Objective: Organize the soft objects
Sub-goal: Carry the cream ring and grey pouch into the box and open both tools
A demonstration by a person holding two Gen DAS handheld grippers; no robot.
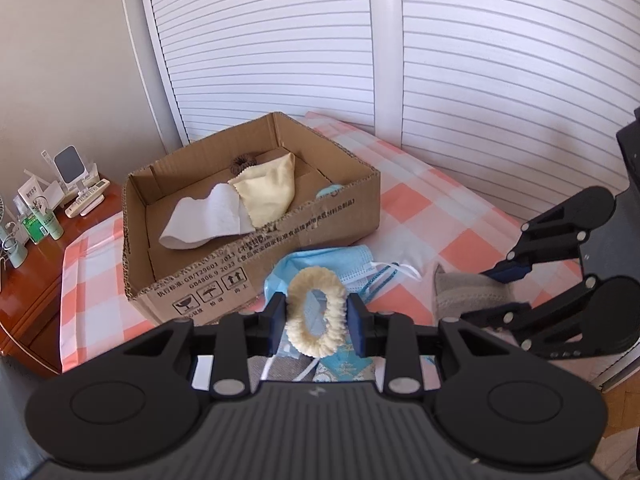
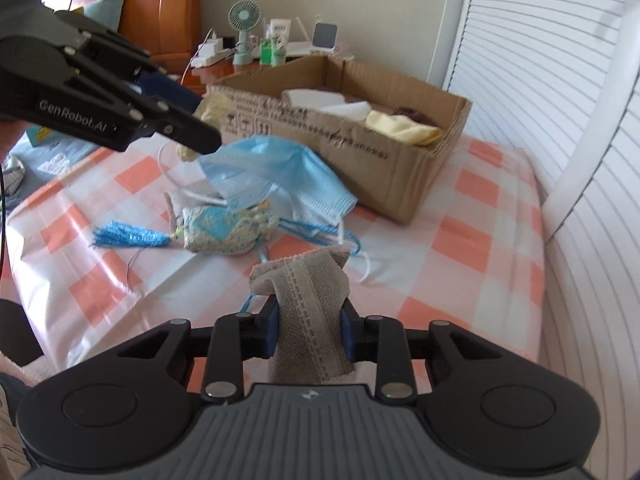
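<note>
My left gripper [image 1: 316, 314] is shut on a cream fluffy scrunchie [image 1: 296, 328], held above blue face masks [image 1: 320, 264] in front of the cardboard box [image 1: 256, 264]. The box holds a white cloth [image 1: 204, 216], a yellow cloth [image 1: 268, 190] and a brown scrunchie [image 1: 242, 163]. My right gripper [image 2: 308, 330] is shut on a grey lace cloth [image 2: 308, 304], lifted over the checked bed cover. The masks [image 2: 276, 176] and a patterned pouch [image 2: 228, 228] with a blue tassel [image 2: 128, 236] lie ahead of it. The right gripper also shows in the left wrist view [image 1: 496, 292].
The box [image 2: 360, 140] stands at the back of the pink-checked bed cover [image 2: 460, 248]. A wooden nightstand [image 1: 24, 288] with bottles, remotes and a small fan [image 2: 244, 24] stands beside it. White louvred doors [image 1: 500, 60] line the far side.
</note>
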